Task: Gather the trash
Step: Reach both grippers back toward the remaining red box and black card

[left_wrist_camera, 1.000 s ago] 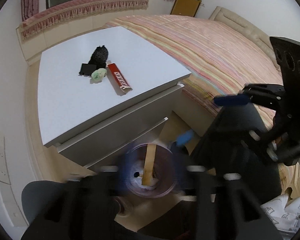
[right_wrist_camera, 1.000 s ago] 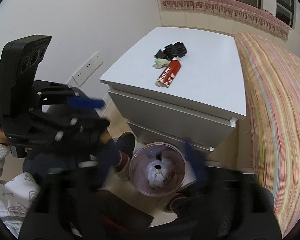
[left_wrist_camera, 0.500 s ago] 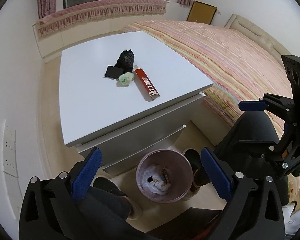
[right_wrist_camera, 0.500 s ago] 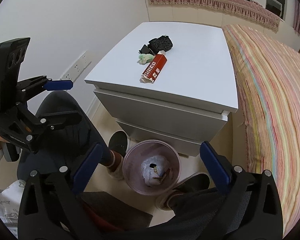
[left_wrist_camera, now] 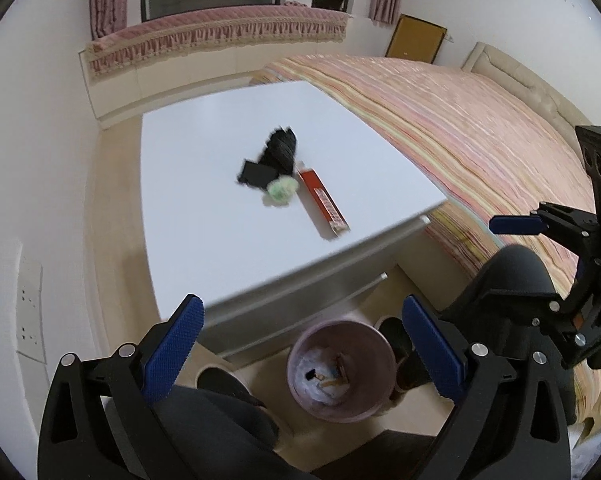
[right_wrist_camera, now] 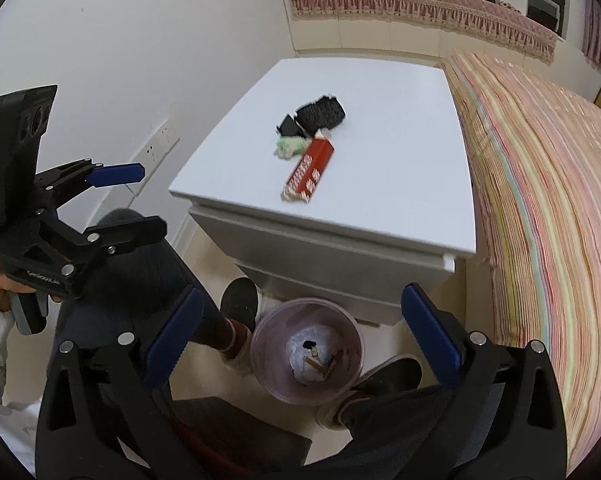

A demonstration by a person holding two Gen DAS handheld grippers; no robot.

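Observation:
On the white nightstand [left_wrist_camera: 204, 200] [right_wrist_camera: 400, 128] lie a red snack box [left_wrist_camera: 323, 199] [right_wrist_camera: 309, 171], a green crumpled wad [left_wrist_camera: 281, 192] [right_wrist_camera: 288, 146], and black crumpled trash [left_wrist_camera: 276, 156] [right_wrist_camera: 318, 114]. A pink bin [left_wrist_camera: 342, 370] [right_wrist_camera: 306, 356] with trash inside stands on the floor in front of it. My left gripper [left_wrist_camera: 302, 350] [right_wrist_camera: 116, 200] is open and empty above the bin. My right gripper [right_wrist_camera: 300, 340] [left_wrist_camera: 516, 256] is open and empty, also above the bin.
A bed with a striped cover [left_wrist_camera: 480, 128] [right_wrist_camera: 548, 200] stands right of the nightstand. A white wall with sockets [left_wrist_camera: 28, 316] [right_wrist_camera: 156, 148] is at the left. The person's legs and shoes [right_wrist_camera: 240, 304] flank the bin.
Both grippers have risen and tilted up from the bin toward the nightstand top. The trash on the nightstand has not moved.

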